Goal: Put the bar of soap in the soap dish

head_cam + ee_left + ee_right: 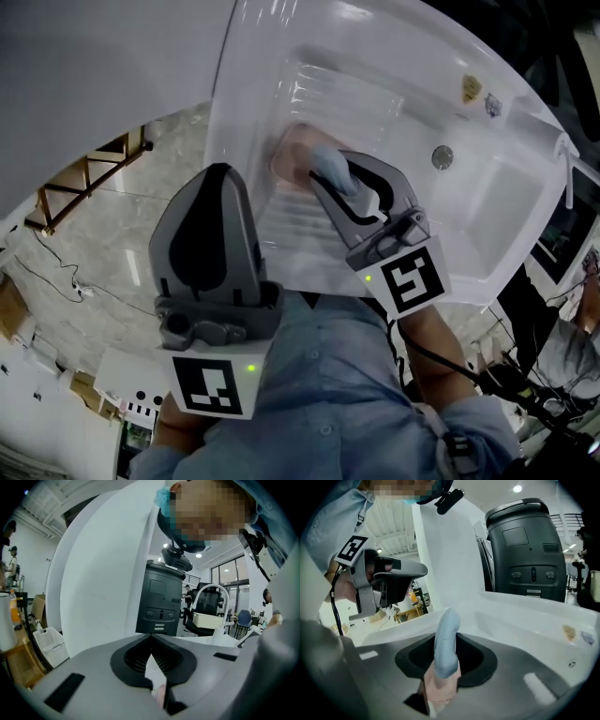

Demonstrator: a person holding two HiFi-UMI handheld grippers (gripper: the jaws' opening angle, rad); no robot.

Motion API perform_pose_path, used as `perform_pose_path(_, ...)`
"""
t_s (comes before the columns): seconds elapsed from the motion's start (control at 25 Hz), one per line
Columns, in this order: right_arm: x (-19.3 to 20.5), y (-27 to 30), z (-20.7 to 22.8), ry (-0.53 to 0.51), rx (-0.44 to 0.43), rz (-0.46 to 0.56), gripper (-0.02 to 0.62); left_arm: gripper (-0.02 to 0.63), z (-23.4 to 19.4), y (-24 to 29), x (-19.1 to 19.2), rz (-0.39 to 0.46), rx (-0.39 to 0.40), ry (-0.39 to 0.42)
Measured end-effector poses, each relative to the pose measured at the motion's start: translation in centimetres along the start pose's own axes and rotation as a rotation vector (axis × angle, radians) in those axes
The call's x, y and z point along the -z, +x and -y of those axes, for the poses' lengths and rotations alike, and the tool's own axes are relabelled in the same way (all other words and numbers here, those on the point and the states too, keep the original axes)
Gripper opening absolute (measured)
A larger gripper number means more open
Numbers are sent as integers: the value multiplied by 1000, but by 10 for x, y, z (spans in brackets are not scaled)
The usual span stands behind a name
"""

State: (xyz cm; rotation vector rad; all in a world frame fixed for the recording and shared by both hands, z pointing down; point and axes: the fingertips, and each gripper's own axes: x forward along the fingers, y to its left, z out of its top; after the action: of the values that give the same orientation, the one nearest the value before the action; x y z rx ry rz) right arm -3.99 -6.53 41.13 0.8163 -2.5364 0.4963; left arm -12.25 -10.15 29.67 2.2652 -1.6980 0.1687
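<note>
In the head view my right gripper (326, 174) reaches over the ribbed shelf of a white sink (487, 202), shut on a pale blue bar of soap (331, 165). A pink soap dish (289, 156) lies on the ribs directly under the soap; I cannot tell whether they touch. The right gripper view shows the blue soap (445, 644) standing out from between the shut jaws of my right gripper (446, 637), with the pink dish (439, 690) behind it. My left gripper (220, 178) hangs to the left of the sink, shut and empty. Its shut jaws (151, 638) point into the room.
The sink basin with its drain (442, 157) lies to the right of the ribbed shelf. A white panel rises behind the sink. A dark grey machine (525, 550) stands beyond the sink. Marble floor with a wooden frame (89, 178) lies to the left.
</note>
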Motion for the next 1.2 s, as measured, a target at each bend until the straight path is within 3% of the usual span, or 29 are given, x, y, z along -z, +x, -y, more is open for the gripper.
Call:
perform_pose_path(0.56,28,21,4,-74,35,-115,126,6,-15,3,14,-28,4,-26)
perform_pose_path(0.96,27,15,-6,-85,-10,-138,135,6,-6,-3,2,-4,6,-11)
perform_pose_path(1.2,12,1,-12,-98,-14,-87,135,6,4,-18,-15,35,-2,19)
